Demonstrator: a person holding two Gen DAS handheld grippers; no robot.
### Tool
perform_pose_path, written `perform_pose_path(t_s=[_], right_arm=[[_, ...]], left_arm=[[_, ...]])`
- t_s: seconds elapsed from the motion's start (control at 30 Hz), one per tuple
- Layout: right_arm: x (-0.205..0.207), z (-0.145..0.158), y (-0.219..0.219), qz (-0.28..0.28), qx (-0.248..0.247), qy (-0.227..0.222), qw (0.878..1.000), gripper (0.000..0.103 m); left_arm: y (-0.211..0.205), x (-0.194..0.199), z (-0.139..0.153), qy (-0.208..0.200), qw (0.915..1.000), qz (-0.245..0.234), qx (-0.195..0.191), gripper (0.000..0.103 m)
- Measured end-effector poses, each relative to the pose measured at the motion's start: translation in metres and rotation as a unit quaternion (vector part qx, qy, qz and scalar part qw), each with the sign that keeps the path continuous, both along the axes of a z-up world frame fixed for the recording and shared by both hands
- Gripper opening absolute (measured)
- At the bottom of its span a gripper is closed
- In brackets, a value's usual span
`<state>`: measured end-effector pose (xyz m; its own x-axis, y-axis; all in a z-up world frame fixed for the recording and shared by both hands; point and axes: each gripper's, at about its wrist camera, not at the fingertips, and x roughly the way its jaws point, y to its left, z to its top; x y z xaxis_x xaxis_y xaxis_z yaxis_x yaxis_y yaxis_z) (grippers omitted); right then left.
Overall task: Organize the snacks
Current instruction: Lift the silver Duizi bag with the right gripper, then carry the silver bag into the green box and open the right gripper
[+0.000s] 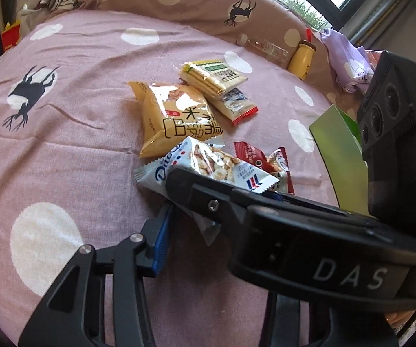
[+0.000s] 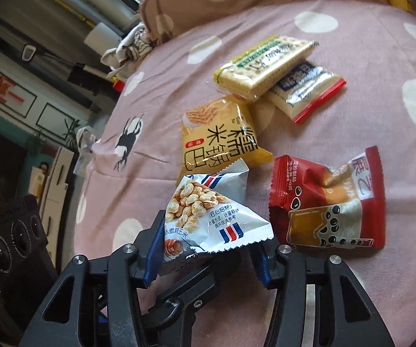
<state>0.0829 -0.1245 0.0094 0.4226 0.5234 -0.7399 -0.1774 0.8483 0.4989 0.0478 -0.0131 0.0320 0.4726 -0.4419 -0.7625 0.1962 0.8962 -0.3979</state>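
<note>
Right tongs (image 2: 205, 257) stood half open around the corn pack (image 2: 208, 219), its long axis across the fingers; the left tongs (image 1: 176, 217), perhaps closed on it, held it from below, just above the bed (image 1: 63, 144).

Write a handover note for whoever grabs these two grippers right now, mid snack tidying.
Left gripper: at the white corn snack packet; one of its fingers is hidden, so its grip is unclear.
Right gripper: open, fingers either side of the same packet's lower edge.
On the pink bedsheet: the yellow rice snack packet, the red bubble-tea packet, and the cracker pack lying on top of a red-edged packet.
Done: nothing looks sorted yet.
Left: place the corn packet, then the other four.
</note>
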Motion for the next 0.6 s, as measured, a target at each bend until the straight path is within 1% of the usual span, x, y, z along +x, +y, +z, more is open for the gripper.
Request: perform_pose_path(t_s=[0.13,0.27,0.43,0.6], right_arm=[[-0.017,0.021,0.0,-0.001,-0.01,-0.036,0.999,0.054],[-0.039,0.048,-0.005,-0.008,-0.016,-0.081,0.997,0.054],[-0.069,0.085,-0.024,-0.024,-0.02,-0.132,0.991,0.054],[-0.093,0.117,-0.054,-0.052,-0.025,-0.175,0.983,0.054]], left_arm=[[0.0,-0.011,0.015,-0.029,0.9995,-0.007,-0.003,0.043],[-0.005,-0.028,0.041,-0.074,0.997,-0.021,-0.003,0.043],[-0.023,-0.05,0.075,-0.122,0.9917,-0.04,-0.001,0.042],[-0.053,-0.062,0.106,-0.164,0.9836,-0.074,0.001,0.042]])
